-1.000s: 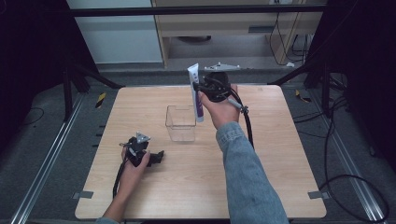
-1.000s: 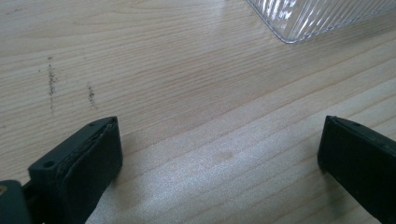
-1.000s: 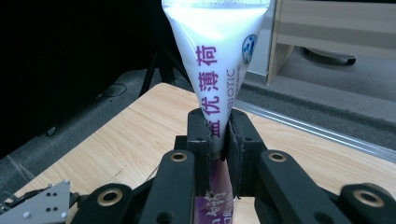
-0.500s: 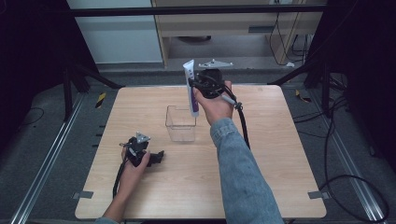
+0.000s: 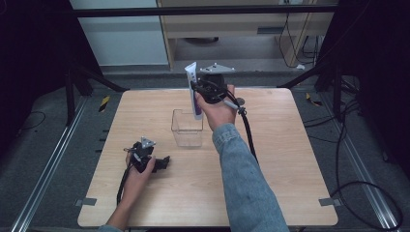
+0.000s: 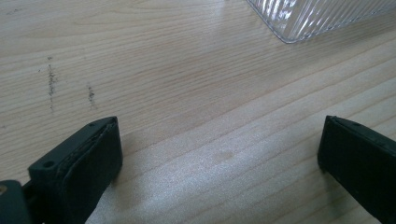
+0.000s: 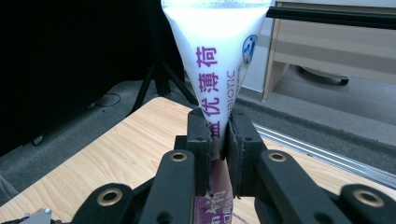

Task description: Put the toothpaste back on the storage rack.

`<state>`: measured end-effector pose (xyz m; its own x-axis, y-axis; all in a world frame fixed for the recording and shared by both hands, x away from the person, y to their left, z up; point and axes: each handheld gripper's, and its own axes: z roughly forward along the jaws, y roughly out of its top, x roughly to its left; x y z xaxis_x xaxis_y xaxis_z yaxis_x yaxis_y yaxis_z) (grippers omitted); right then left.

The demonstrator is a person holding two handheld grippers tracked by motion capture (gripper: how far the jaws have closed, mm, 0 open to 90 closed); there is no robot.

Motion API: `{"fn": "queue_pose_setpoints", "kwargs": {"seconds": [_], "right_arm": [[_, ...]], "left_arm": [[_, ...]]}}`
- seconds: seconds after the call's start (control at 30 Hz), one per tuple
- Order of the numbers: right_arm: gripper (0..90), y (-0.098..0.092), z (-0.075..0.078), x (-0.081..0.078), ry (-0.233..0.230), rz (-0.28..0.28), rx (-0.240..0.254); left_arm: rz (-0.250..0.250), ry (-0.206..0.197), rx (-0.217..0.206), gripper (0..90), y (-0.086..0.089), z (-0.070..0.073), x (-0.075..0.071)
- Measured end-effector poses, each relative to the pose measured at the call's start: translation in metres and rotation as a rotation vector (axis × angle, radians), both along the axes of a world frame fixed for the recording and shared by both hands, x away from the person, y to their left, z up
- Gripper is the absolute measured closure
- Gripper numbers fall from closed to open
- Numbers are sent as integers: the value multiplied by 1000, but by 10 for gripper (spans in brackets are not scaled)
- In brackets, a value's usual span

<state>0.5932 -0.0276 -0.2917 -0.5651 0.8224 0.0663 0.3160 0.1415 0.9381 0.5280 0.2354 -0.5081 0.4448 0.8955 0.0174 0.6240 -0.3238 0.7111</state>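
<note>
Risk of slippage is the chief concern here: the right gripper [image 5: 199,89] pinches the white and purple tube [image 5: 194,91] across its soft flattened body, well short of the ends, and a squeezable body of that kind could slide through the pads or bulge under pressure, in my judgement. A second risk is a missed entry. The clear plastic box [image 5: 186,128] stands on the wooden table [image 5: 290,159] just below and in front of the tube, and its opening looks narrow against the tube's length; a tilt in the descent could catch the lower end on the near rim and tip the light box over.

The tube is held above the far-middle part of the table, clear of the surface. Its long axis stands close to upright, leaning slightly, with the broad crimped end uppermost and the narrower end pointing down toward the box. In the right gripper view the jaws press tight on the tube [image 7: 215,107] from both sides.

The left gripper [image 5: 153,162] rests near the front left of the table, jaws spread wide with nothing between them.
</note>
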Motion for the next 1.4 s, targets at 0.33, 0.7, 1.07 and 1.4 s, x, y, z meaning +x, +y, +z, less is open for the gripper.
{"fn": "queue_pose_setpoints", "kwargs": {"seconds": [0.33, 0.7, 1.07, 1.4], "right_arm": [[805, 5, -5, 3, -2, 1, 3], [805, 8, -10, 4, 0, 2, -3], [804, 10, -18, 5, 6, 3, -5], [804, 15, -26, 7, 18, 9, -6]], "left_arm": [[1, -2, -3, 0, 0, 0, 0], [-1, -3, -5, 0, 0, 0, 0], [-4, -2, -5, 0, 0, 0, 1], [-7, -2, -3, 0, 0, 0, 1]]}}
